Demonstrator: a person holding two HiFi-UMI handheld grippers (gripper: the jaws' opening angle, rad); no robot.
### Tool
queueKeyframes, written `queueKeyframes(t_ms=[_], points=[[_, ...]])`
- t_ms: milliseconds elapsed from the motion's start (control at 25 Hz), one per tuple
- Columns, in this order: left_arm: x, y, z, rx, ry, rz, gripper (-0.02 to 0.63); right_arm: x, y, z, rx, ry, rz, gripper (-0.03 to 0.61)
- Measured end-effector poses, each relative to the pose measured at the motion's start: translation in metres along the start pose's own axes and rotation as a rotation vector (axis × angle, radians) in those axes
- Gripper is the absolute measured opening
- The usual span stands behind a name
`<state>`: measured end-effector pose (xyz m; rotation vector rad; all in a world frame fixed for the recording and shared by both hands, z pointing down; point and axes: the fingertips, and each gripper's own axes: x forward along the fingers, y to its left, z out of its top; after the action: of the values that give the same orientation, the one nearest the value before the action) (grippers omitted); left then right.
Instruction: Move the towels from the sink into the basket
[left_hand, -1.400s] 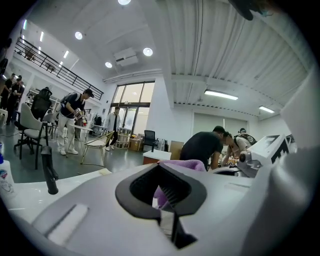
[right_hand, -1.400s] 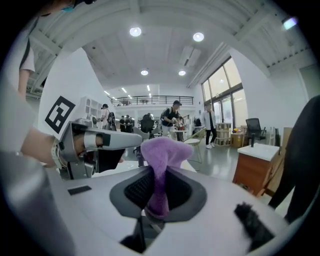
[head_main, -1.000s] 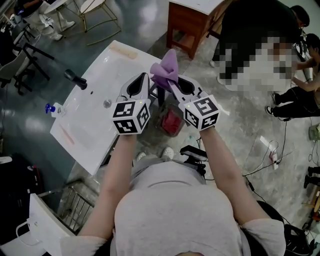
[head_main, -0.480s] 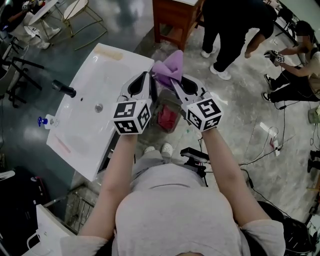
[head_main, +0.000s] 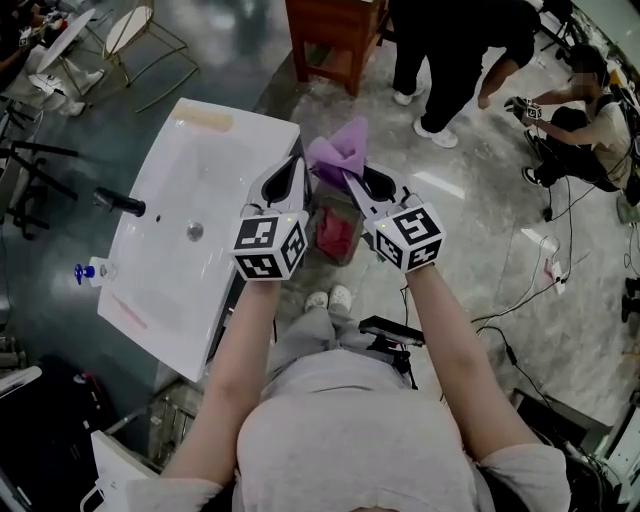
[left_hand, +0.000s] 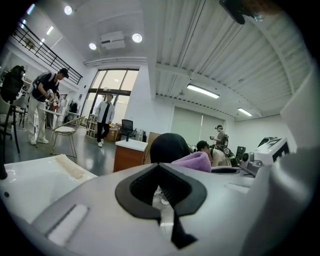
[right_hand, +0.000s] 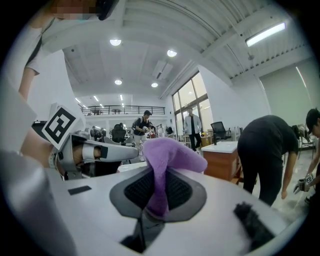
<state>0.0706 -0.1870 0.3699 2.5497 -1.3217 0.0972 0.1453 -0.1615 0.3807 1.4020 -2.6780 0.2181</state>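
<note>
My right gripper (head_main: 347, 178) is shut on a purple towel (head_main: 340, 155), which stands up in a bunch from its jaws (right_hand: 167, 155). The towel hangs above a small grey basket (head_main: 320, 215) on the floor, just right of the white sink (head_main: 170, 250). A red towel (head_main: 336, 232) lies in the basket. My left gripper (head_main: 298, 168) is level with the right one and close to its left, jaws together with nothing between them (left_hand: 161, 170). The purple towel (left_hand: 194, 162) shows just past its tips. The sink's basin looks bare.
A black tap (head_main: 120, 202) and a blue-capped bottle (head_main: 90, 272) stand on the sink's left side. A wooden cabinet (head_main: 335, 35) is beyond the basket. A person in black (head_main: 450, 45) bends over nearby; another crouches at the far right (head_main: 590, 115). Cables cross the floor on the right.
Both grippers have drifted away from the sink's edge and slightly lower, carrying the purple towel toward the basket. The person in black has shifted behind them.
</note>
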Motion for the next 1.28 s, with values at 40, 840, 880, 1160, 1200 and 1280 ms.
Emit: queueKeyframes(t_ms=[40,840,880,1160,1200,1280], points=[[0.002,0.000,-0.002,0.001,0.005,-0.005,0.007,0.001,-0.001,-0.003,0.007,0.006,-0.008,0.055],[0.047,0.005,-0.074,0.006,0.089,-0.077,0.007,0.016,-0.028,-0.099,0.110,0.165,-0.097,0.055],[0.049,0.005,-0.079,0.010,0.093,-0.083,0.007,0.017,-0.029,-0.104,0.111,0.172,-0.098,0.055],[0.060,0.009,-0.116,0.011,0.140,-0.099,0.008,0.024,-0.029,-0.138,0.124,0.221,-0.090,0.055],[0.061,0.011,-0.121,0.009,0.146,-0.097,0.008,0.025,-0.028,-0.143,0.122,0.230,-0.085,0.055],[0.062,0.015,-0.131,-0.003,0.156,-0.089,0.008,0.026,-0.027,-0.156,0.118,0.250,-0.076,0.055]])
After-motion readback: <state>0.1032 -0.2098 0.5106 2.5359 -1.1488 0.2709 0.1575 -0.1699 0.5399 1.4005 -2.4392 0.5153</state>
